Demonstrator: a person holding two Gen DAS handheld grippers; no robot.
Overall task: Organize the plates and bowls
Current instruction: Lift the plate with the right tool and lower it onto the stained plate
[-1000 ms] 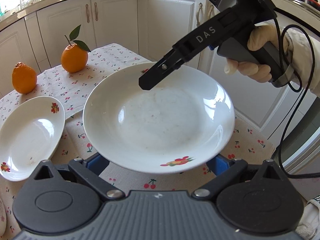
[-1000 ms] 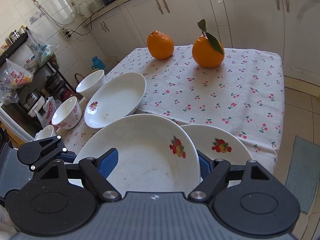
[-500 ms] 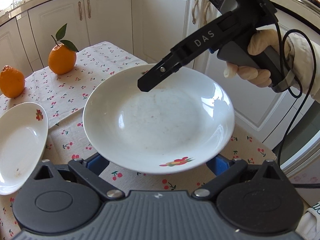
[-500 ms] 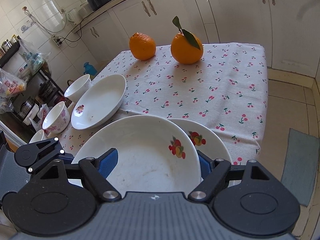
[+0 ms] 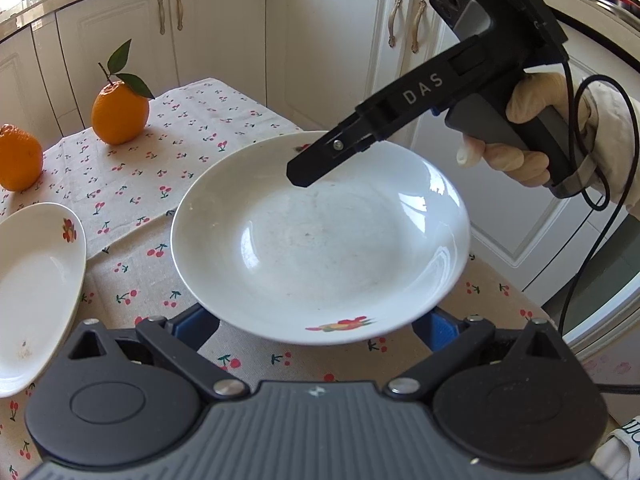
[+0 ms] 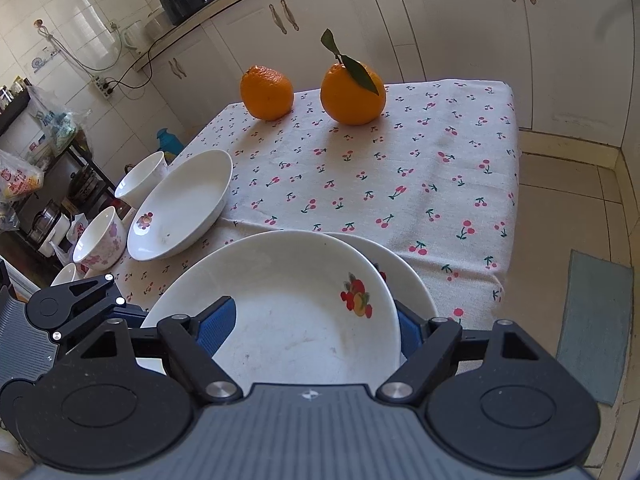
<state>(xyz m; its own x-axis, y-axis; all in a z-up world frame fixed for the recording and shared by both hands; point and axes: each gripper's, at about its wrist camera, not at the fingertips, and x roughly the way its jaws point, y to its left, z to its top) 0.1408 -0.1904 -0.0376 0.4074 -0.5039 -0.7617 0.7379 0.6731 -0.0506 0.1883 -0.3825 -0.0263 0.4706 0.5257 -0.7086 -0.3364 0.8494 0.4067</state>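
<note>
Fingers of the left gripper (image 5: 316, 326) sit under the raised plate (image 5: 320, 240), grip unclear; right gripper (image 6: 316, 328) fingers straddle its opposite rim, wide, apparently clamping. Plate hangs just above a second plate (image 6: 416, 280) on the bench (image 6: 360, 184), likely for stacking.

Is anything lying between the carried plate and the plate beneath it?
Nothing visible: the carried plate hangs over the lower plate, whose exposed rim is bare. The rest of it is hidden under the carried one.
</note>
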